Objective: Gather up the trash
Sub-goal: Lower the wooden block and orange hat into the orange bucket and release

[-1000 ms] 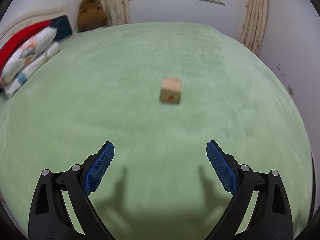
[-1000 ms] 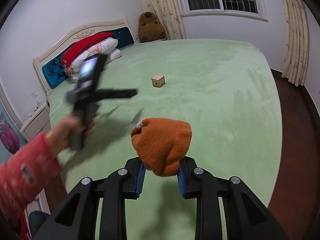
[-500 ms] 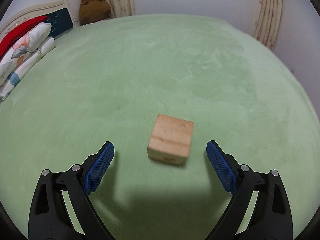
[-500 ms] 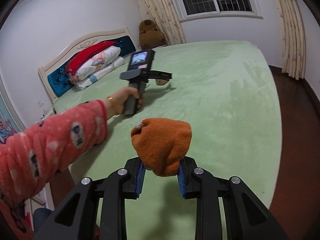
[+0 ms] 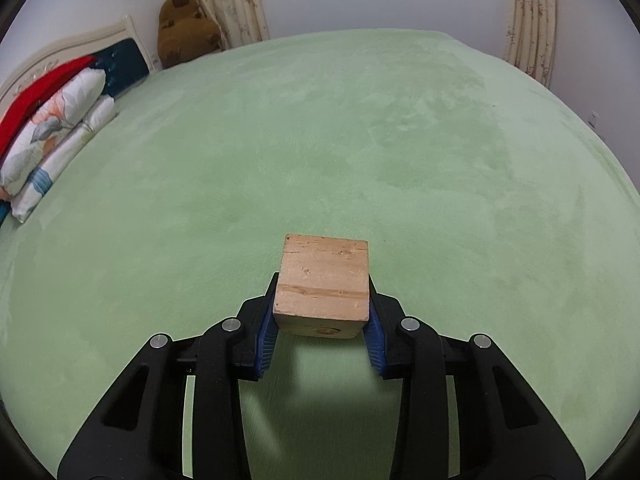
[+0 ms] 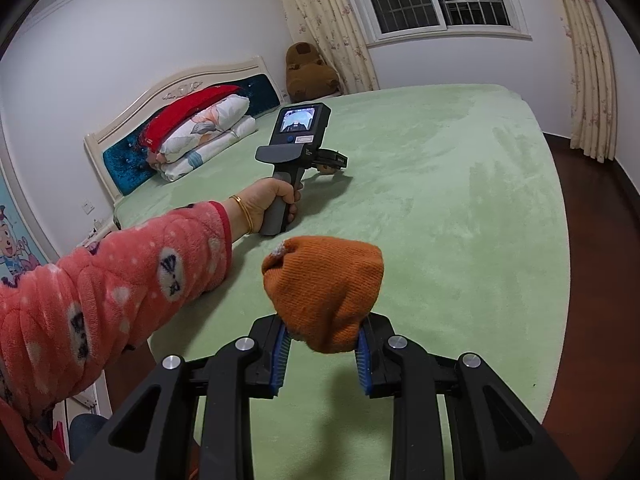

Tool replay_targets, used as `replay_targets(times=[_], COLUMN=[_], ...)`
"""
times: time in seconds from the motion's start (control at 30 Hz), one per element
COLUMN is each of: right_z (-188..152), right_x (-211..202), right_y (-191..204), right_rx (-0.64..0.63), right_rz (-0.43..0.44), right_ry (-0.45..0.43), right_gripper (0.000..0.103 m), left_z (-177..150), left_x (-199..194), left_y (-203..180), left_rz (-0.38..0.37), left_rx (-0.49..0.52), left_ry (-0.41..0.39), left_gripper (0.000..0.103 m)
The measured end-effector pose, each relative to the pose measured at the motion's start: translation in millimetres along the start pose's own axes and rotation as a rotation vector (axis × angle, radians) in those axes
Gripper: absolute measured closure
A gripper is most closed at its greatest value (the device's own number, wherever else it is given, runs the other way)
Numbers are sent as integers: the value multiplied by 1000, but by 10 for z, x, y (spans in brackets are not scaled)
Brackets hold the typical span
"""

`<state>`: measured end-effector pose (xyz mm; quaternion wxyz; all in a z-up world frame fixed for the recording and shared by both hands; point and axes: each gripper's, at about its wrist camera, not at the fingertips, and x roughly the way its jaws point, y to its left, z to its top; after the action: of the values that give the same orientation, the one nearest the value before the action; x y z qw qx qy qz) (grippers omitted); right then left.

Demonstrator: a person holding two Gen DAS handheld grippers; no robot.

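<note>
The wooden block [image 5: 322, 286] sits between the blue pads of the left tool [image 5: 320, 320], which is clamped on its two side faces. It is near the middle of the bed [image 5: 360, 140], and a shadow lies under its near edge, so it is either resting on the green cover or just clear of it; the pictures do not settle which. The step in hand looks like the pick-up of this piece of trash. The next move would call for a straight lift with the squeeze kept firm, since the faces are smooth and the block could slip or twist.

The right tool [image 6: 320, 354] is clenched on an orange knit hat [image 6: 324, 292], held above the bed's near edge. No bin or bag shows in either view, so where both things go cannot be told.

Pillows [image 5: 48, 136] are stacked against the headboard [image 6: 180, 92] at the bed's far left corner, well apart from the block. A brown plush bear [image 5: 184, 24] sits beyond the far edge by the curtain [image 5: 228, 0]. Nothing stands in the way of the lift.
</note>
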<state>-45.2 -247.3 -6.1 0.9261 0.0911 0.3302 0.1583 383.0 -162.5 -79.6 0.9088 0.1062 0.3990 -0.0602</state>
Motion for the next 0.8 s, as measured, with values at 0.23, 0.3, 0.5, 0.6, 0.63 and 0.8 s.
replay_targets(times=[0.23, 0.3, 0.5, 0.6, 0.63, 0.8], right_z=[-9, -13, -20, -40, -49, -157], right_x=[-23, -47, -152, -208, -227, -333], right_y=[-1, 28, 191, 337, 410, 799], right_rx=[-4, -10, -63, -85, -97, -156], right_rz=[7, 7, -2, 15, 24, 58], right_ry=[-3, -7, -12, -5, -1, 30], right_gripper=[76, 76, 76, 76, 76, 76], left_z=[-237, -360, -1082, -1646, -1802, -2680], left_x=[-601, -836, -1903, -2478, -2600, -3034], left_y=[102, 189, 454, 511, 521, 580], left_rz=[-31, -34, -29, -45, -49, -92], left_rx=[37, 41, 84, 117, 118, 49], left_ry=[-32, -30, -53, -49, -41, 53], left_gripper=[67, 67, 67, 67, 67, 67])
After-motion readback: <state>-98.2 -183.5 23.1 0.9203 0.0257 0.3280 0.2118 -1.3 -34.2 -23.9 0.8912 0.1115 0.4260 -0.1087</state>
